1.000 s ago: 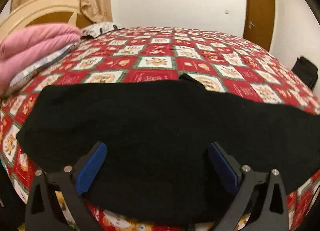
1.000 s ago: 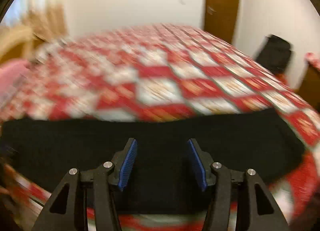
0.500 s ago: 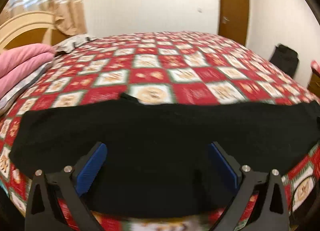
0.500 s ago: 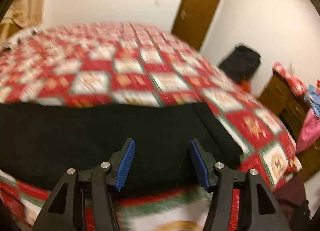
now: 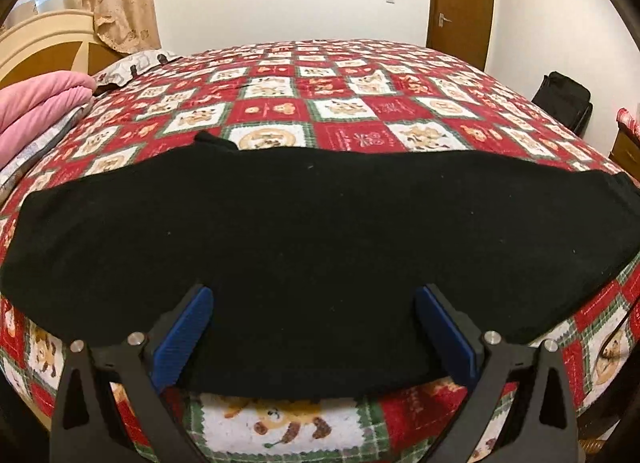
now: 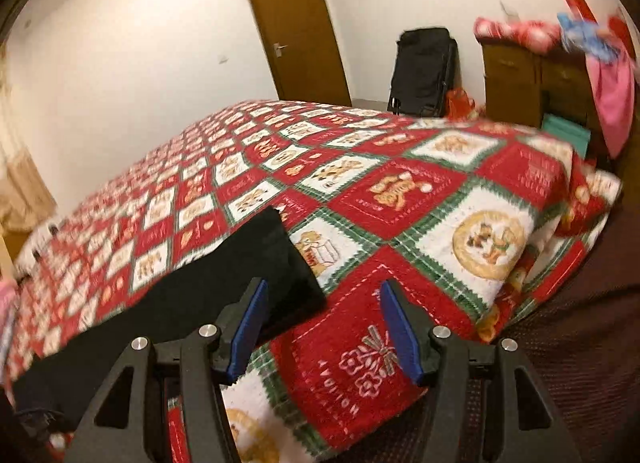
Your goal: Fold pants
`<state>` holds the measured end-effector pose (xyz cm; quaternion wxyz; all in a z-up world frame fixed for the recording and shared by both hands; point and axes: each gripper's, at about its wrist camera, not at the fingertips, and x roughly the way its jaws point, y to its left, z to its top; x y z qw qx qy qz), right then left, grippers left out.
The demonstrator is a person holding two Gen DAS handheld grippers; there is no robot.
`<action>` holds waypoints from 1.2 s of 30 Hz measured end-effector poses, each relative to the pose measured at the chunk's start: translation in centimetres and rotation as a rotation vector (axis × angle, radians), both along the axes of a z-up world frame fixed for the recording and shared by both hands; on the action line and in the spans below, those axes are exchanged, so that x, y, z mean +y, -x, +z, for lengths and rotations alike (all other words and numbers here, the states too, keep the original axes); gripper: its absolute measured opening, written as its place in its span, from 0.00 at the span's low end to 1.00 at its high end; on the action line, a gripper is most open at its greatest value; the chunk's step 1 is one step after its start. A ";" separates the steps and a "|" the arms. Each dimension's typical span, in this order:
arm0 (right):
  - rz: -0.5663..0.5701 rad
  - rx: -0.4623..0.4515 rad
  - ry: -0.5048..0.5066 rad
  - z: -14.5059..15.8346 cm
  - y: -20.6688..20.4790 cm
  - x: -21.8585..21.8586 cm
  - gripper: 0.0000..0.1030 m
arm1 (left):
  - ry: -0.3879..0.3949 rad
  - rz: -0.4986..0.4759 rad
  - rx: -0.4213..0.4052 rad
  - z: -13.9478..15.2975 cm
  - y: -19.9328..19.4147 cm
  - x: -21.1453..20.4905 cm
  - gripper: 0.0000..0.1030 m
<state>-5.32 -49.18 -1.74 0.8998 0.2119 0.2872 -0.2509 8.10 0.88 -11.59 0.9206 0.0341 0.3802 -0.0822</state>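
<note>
Black pants (image 5: 320, 223) lie flat in a long strip across the near edge of a bed with a red, white and green patchwork quilt (image 5: 344, 103). My left gripper (image 5: 312, 291) hovers open over the middle of the strip, its blue pads wide apart with only cloth below. In the right wrist view the pants (image 6: 224, 279) run off to the lower left and end in a square hem. My right gripper (image 6: 324, 285) is open at that hem: its left finger is over the black cloth, its right finger over bare quilt (image 6: 400, 191).
A pink blanket (image 5: 36, 103), a pillow (image 5: 136, 63) and a headboard (image 5: 44, 47) are at the left end. The bed's corner drops off at the right (image 6: 580, 223). Beyond it stand a black suitcase (image 6: 424, 71), a wooden dresser (image 6: 532, 79) and a brown door (image 6: 296, 31).
My right gripper has swung right along the pants from their middle to the hem end and rolled, so the bed now looks tilted. The left gripper has shifted a little to the right.
</note>
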 end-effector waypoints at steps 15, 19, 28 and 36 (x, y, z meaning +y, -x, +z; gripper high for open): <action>0.134 -0.037 -0.169 -1.0 -2.9 4.1 0.59 | 0.000 -0.001 0.001 -0.1 0.0 -0.2 1.00; 0.081 -0.127 -0.234 -1.6 -3.0 1.9 0.59 | 0.002 -0.005 0.002 -0.1 0.0 -0.2 1.00; 0.093 -0.078 -0.180 -2.5 -4.2 0.8 0.05 | 0.000 -0.008 0.001 -0.1 0.0 -0.1 1.00; 0.315 -0.138 -0.023 2.9 -5.8 7.4 0.05 | 0.041 -0.013 0.004 0.8 -0.3 0.9 1.00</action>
